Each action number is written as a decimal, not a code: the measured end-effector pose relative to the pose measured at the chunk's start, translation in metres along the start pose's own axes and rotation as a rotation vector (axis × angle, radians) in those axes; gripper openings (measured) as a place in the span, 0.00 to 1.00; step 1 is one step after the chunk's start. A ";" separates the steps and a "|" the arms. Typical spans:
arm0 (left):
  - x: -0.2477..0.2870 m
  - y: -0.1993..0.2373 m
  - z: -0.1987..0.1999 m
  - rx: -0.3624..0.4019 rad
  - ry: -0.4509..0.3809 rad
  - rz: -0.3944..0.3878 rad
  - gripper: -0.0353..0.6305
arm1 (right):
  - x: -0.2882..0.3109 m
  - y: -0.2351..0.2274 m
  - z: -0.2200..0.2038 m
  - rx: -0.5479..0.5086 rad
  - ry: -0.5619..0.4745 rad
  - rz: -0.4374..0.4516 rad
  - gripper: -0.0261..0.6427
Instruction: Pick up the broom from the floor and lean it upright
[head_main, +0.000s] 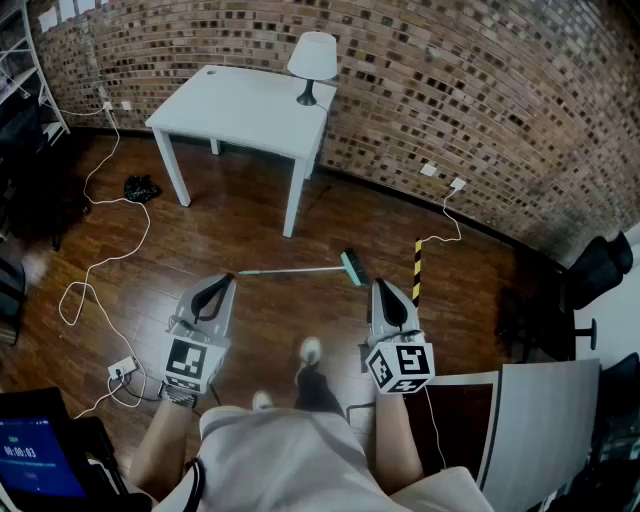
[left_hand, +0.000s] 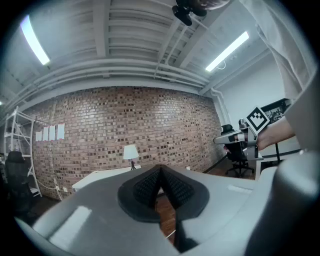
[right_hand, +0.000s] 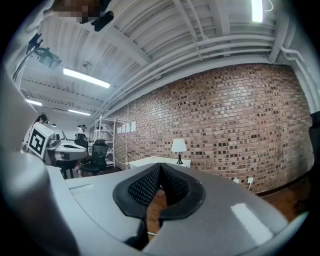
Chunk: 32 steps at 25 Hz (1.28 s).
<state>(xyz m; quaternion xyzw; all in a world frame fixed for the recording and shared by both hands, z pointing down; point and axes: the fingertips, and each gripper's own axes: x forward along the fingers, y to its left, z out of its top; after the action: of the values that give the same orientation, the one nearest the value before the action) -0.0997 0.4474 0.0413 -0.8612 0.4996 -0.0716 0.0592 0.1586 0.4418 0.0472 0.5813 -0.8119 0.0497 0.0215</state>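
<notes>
Grippers are both riding level ahead of the person, the left gripper (head_main: 224, 282) and the right gripper (head_main: 384, 288) each keeping its jaws pressed together on nothing. Just beyond their tips the broom (head_main: 300, 269) is lying flat on the wooden floor (head_main: 250, 230), its head pointing right. It is looking light and stiff, though the thin handle may be slick; taking hold along the handle, toward the head, is probably the safest choice. Open floor is surrounding it, with a white table (head_main: 240, 105) and brick wall (head_main: 480, 80) standing beyond, a striped post (head_main: 417, 270) near the head and a cable (head_main: 100, 262) trailing at left.
</notes>
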 end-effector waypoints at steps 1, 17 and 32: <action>0.007 0.001 -0.003 0.002 0.003 0.002 0.05 | 0.006 -0.006 -0.002 0.001 -0.001 0.000 0.06; 0.195 0.033 0.006 -0.027 0.013 0.117 0.05 | 0.172 -0.150 0.014 -0.014 -0.027 0.093 0.06; 0.270 0.068 -0.020 -0.038 0.101 0.136 0.05 | 0.259 -0.194 0.022 -0.013 -0.013 0.105 0.06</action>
<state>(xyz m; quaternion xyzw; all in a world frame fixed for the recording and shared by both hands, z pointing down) -0.0283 0.1785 0.0665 -0.8215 0.5607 -0.1011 0.0223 0.2594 0.1339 0.0606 0.5379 -0.8418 0.0418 0.0174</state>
